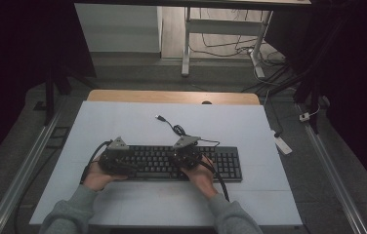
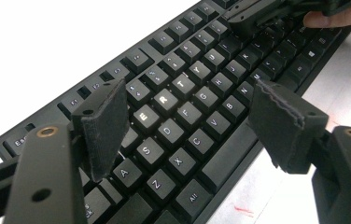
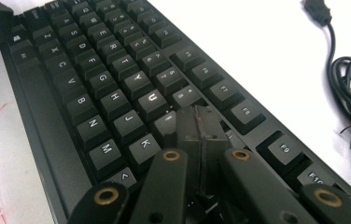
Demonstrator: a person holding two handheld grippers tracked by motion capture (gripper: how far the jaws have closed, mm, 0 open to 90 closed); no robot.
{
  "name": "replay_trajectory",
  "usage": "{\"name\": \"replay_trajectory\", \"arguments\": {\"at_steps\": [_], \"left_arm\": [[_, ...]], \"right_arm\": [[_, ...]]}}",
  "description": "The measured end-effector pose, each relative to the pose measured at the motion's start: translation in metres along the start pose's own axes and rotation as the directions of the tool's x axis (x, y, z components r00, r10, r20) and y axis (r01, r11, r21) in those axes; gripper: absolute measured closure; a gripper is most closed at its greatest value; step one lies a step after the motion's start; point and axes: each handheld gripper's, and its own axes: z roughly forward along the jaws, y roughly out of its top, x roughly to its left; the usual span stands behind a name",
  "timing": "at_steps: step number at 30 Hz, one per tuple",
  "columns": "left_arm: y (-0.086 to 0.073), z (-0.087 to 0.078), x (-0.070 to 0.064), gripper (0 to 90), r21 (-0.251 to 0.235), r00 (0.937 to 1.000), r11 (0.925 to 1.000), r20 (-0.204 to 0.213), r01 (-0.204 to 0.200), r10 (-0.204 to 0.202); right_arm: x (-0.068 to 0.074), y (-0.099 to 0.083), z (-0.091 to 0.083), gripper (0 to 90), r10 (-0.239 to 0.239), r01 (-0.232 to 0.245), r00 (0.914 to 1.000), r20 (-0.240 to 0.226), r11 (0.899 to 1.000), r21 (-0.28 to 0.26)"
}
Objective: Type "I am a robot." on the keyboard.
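A black keyboard [image 1: 172, 163] lies flat on the white table [image 1: 123, 126], toward the near side and roughly centred, its long edge running left to right. Its cable [image 1: 179, 130] loops off the far edge and ends in a plug [image 1: 159, 117] lying on the bare table farther back.

The left gripper [image 1: 114, 161] sits over the keyboard's left end. In the left gripper view its jaws stand wide apart with nothing between them, the padded faces hanging above the letter keys (E, R and T catch the light) [image 2: 163, 99].

The right gripper [image 1: 185, 155] is over the middle of the keyboard, just right of the letter block's centre. In the right gripper view its two jaws are pressed together, pad against pad, with their joined tip [image 3: 197, 126] down among the keys beside I and K; whether it actually presses a key cannot be told.

Both hands come in from the near edge, in grey sleeves [image 1: 69, 214].
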Motion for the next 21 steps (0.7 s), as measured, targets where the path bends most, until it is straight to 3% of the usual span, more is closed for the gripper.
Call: {"name": "replay_trajectory", "arguments": {"at_steps": [10, 21], "left_arm": [[0.0, -0.001, 0.001, 28.7, -0.008, 1.0, 1.0, -0.006, 0.004, -0.004], [-0.001, -0.002, 0.002, 28.6, -0.014, 0.9998, 0.9998, -0.014, 0.013, -0.013]], "right_arm": [[-0.003, -0.003, -0.023, 88.5, 0.019, -0.019, 0.9998, -0.004, 0.998, -0.059], [-0.009, -0.024, -0.06, 65.9, 0.053, -0.051, 0.9984, 0.018, 0.994, -0.1]]}}
